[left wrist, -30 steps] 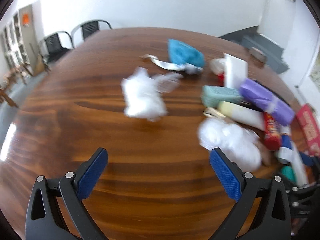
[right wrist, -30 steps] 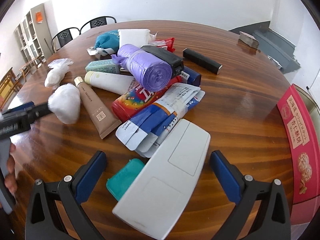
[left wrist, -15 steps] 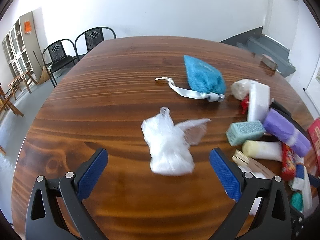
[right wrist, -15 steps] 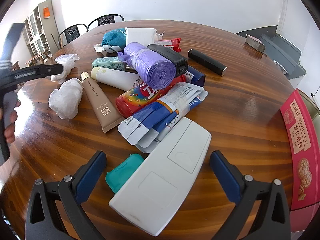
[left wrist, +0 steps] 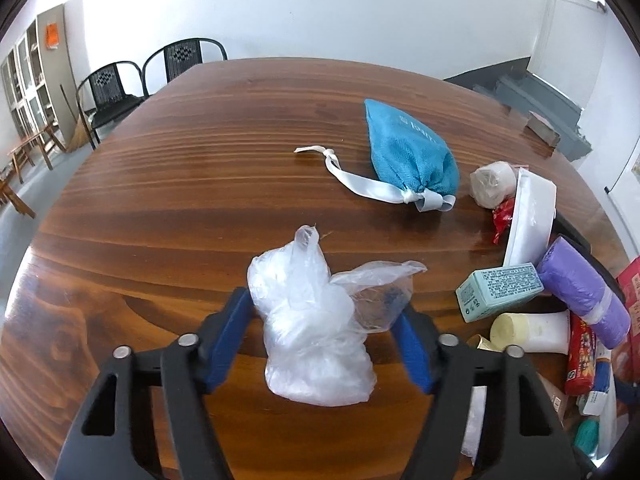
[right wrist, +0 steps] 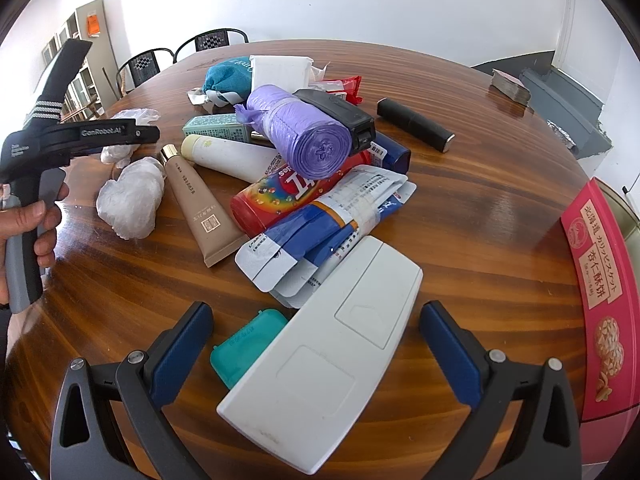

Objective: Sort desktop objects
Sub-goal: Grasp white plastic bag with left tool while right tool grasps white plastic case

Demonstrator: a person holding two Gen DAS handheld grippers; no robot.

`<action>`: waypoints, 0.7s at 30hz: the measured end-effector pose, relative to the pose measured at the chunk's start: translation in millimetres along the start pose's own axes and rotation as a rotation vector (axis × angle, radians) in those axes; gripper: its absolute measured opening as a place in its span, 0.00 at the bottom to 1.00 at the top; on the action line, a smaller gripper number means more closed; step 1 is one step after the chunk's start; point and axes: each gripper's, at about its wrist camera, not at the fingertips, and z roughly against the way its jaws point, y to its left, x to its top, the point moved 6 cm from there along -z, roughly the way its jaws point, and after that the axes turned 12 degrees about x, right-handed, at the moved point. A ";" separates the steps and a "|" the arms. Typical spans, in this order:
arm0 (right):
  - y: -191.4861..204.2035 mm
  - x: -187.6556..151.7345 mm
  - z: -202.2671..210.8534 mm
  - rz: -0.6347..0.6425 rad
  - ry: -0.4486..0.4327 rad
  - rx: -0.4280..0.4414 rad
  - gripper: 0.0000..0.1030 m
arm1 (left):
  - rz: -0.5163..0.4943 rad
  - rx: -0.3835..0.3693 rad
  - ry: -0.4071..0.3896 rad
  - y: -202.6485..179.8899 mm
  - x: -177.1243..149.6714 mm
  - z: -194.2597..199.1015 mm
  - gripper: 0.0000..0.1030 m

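Observation:
A crumpled clear plastic bag (left wrist: 312,340) lies on the wooden table (left wrist: 180,184), between the blue fingers of my left gripper (left wrist: 318,306). Its jaws are closing; the left pad (left wrist: 228,328) is at the bag's edge and a loose flap covers the right fingertip. The bag does not look squeezed. In the right wrist view a hand (right wrist: 24,220) holds that gripper at the far left, over the same bag (right wrist: 128,116). My right gripper (right wrist: 316,312) hangs open above a white remote (right wrist: 328,368) and a teal case (right wrist: 244,344).
A second white plastic wad (right wrist: 130,200) lies beside a beige tube (right wrist: 200,208). The pile holds a purple bag roll (right wrist: 304,136), a red packet (right wrist: 276,196) and blue-white packets (right wrist: 328,216). A blue drawstring pouch (left wrist: 412,156) lies behind. A pink biscuit box (right wrist: 600,292) is at right.
My left gripper has swung away from the pile to the clear plastic bag, and its jaws have narrowed around it. The right gripper has stayed put.

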 end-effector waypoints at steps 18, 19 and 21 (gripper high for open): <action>-9.8 -11.1 10.7 -0.044 -0.010 -0.028 1.00 | -0.025 -0.097 -0.119 -11.1 -4.3 57.3 0.39; -9.5 -12.1 12.3 -0.046 -0.011 -0.024 0.99 | -0.026 -0.100 -0.121 -13.0 -3.7 58.1 0.39; -7.6 -15.2 15.5 -0.040 -0.015 -0.027 0.97 | -0.030 -0.107 -0.125 -15.9 -5.7 60.7 0.39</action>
